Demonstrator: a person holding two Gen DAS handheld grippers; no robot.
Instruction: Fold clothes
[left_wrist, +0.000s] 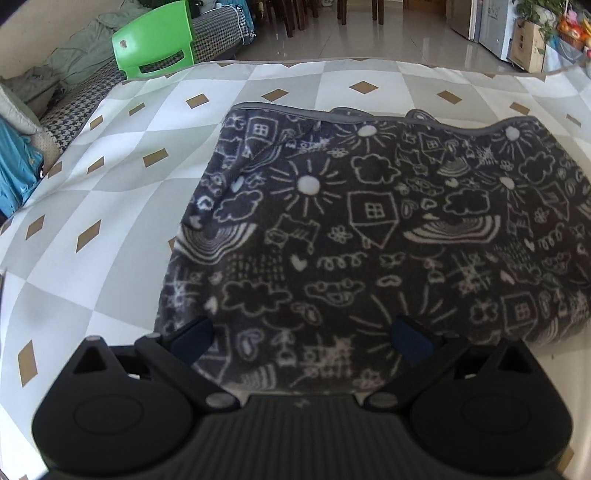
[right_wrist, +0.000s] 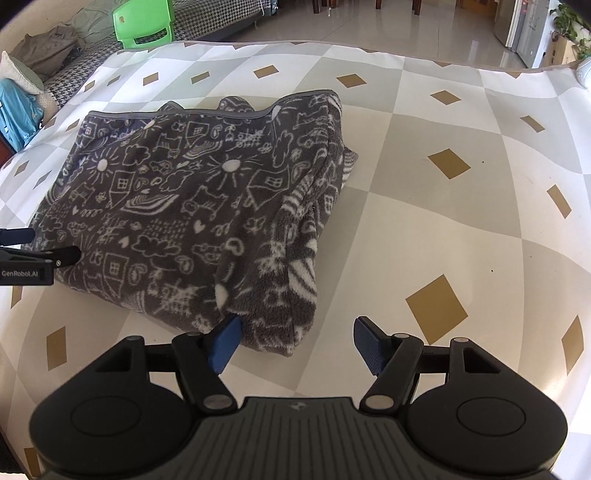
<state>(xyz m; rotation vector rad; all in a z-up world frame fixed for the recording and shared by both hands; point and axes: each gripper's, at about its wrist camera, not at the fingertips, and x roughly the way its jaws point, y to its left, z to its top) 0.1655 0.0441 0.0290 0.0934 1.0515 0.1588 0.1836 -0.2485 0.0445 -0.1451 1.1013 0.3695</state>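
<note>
Both grippers hover over the folded grey fleece garment — right gripper at its near right corner, jaws about half open, one pad touching the cloth, gripping nothing; left gripper spread wide above the near edge, empty, probably checking the fold. Diamond-patterned table cover beneath; green chair at eleven o'clock — sofa alongside.

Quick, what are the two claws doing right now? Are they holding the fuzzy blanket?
Left claw: open, over the near edge of the grey doodle blanket, not pinching it.
Right claw: open, at the blanket's near corner, holding nothing.
</note>
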